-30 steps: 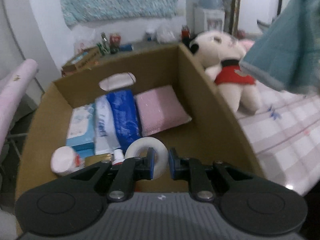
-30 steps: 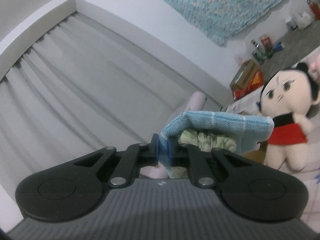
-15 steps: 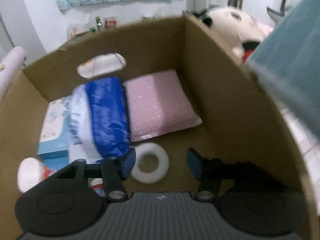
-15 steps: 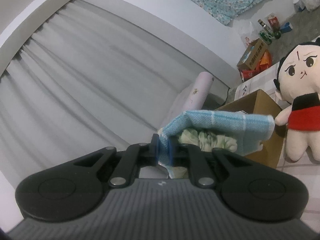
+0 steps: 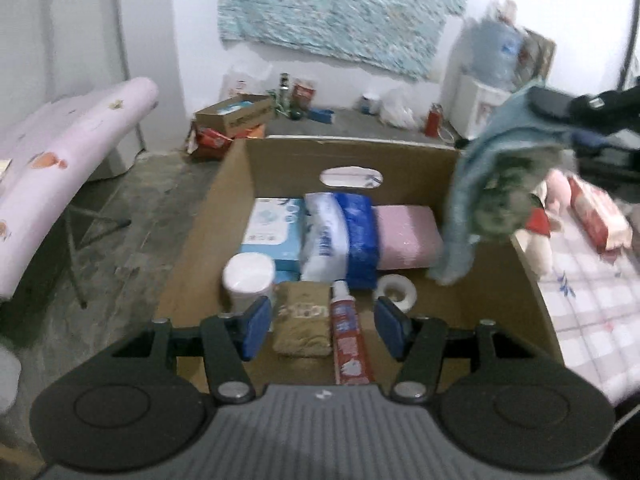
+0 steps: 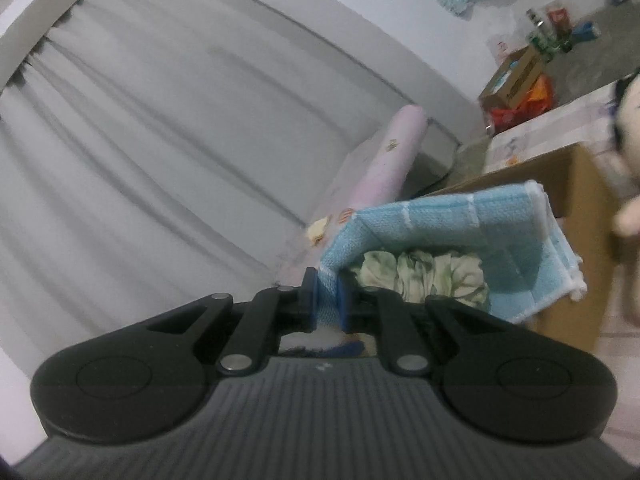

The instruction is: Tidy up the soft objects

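**Around the room**

I am looking at a pale blue textured hanging (image 5: 344,4) on the white wall, a small open carton (image 5: 236,114) lying on the grey floor, and grey curtains (image 6: 140,152) hanging in folds.

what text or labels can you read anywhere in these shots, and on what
None can be read for certain.
Red and white tube: print too blurred.
Blue and white pack: white characters, blurred.
Light blue tissue pack: small print, illegible.
Brown packet: pale marks, unreadable.
Small carton on the floor: dark lettering on its side, too small.
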